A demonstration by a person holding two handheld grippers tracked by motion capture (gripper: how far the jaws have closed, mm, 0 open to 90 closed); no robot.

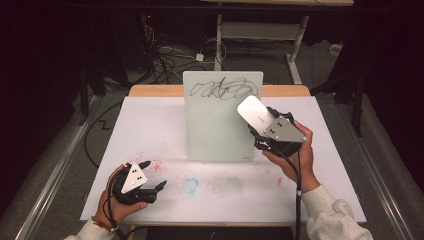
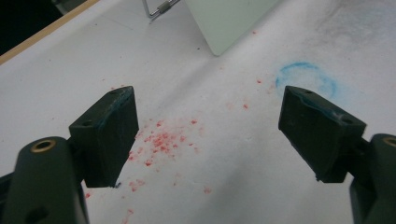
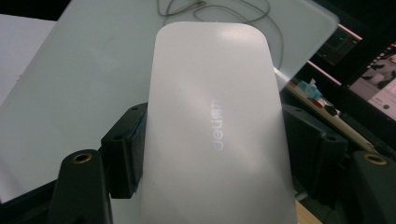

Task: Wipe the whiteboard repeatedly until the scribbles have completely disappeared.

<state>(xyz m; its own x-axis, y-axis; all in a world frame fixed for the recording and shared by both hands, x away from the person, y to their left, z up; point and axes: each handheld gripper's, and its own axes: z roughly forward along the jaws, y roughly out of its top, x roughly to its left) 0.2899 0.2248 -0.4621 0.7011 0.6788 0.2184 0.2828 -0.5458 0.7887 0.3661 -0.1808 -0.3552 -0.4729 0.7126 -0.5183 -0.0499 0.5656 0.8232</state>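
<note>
Eraser (image 3: pixel 215 135) sits clamped between the right gripper (image 1: pixel 265 131) jaws, lifted just before the scribbled whiteboard (image 1: pixel 220 125); left gripper (image 1: pixel 152 175) rests spread and empty, well left of the board.

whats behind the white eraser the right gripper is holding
The glass board stands behind the eraser, its black scribble showing above. The board part directly behind the eraser is covered.

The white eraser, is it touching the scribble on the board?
Cannot tell. In the high view, the white eraser overlaps the board just below the scribble, but no view plainly shows contact or gap.
</note>
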